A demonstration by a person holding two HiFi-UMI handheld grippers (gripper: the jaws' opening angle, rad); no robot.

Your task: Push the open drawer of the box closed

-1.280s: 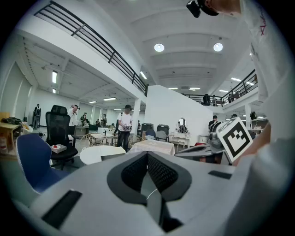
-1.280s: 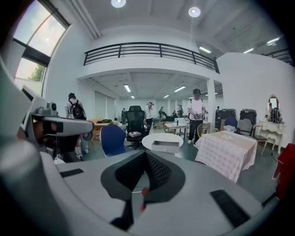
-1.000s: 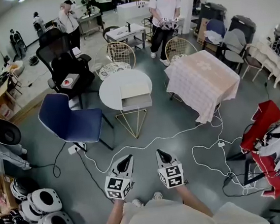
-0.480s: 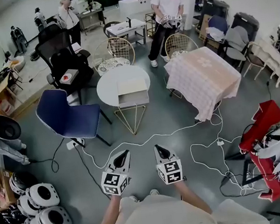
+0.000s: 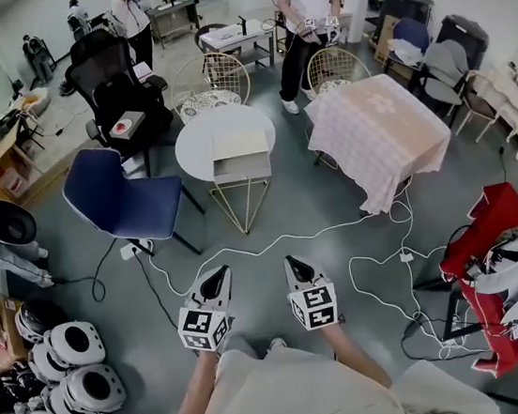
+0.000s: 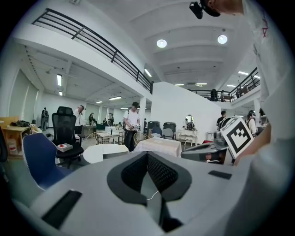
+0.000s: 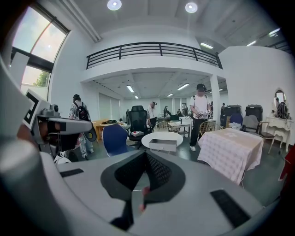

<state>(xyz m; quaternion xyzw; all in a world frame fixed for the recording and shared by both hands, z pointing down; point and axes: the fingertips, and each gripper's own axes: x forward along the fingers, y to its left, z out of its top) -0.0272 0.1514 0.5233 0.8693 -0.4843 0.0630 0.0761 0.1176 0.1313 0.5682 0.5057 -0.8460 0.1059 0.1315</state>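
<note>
Atop the round table [image 5: 197, 154], the box [image 5: 241, 156] looks small and indistinct.

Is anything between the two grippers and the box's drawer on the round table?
Nothing solid. Bare floor runs from the left gripper and right gripper to the round table carrying the box and its drawer; only a white cable crosses it. The blue chair and cloth-covered table stand aside.

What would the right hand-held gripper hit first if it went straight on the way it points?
Probably the round white table holding the box; nothing stands between. The hand-held gripper tilts slightly down, so the floor might come first.
</note>
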